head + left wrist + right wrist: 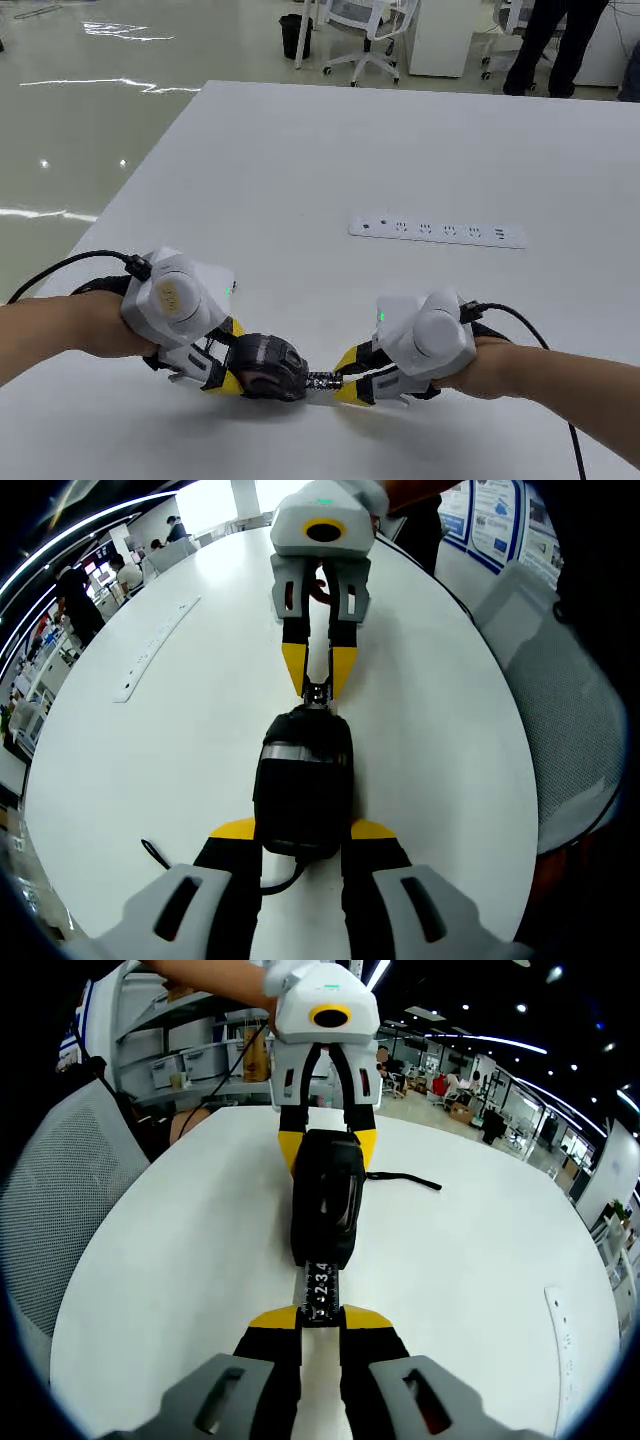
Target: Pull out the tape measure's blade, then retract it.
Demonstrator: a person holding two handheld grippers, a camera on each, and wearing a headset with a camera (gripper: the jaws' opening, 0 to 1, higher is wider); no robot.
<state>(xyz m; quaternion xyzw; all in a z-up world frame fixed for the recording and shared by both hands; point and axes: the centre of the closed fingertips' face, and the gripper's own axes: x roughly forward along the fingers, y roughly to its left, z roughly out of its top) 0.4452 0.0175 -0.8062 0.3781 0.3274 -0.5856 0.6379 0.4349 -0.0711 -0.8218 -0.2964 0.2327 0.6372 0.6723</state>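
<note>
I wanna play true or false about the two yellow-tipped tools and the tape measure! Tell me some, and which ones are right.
1. The left tool grips the black tape measure by its case. True.
2. The right tool is open, far from the blade. False: it is shut on the blade's end.
3. The blade stretches right across the table. False: only a short bit is out, between the tools.
4. A white power strip lies on the table beyond the tools. True.
</note>
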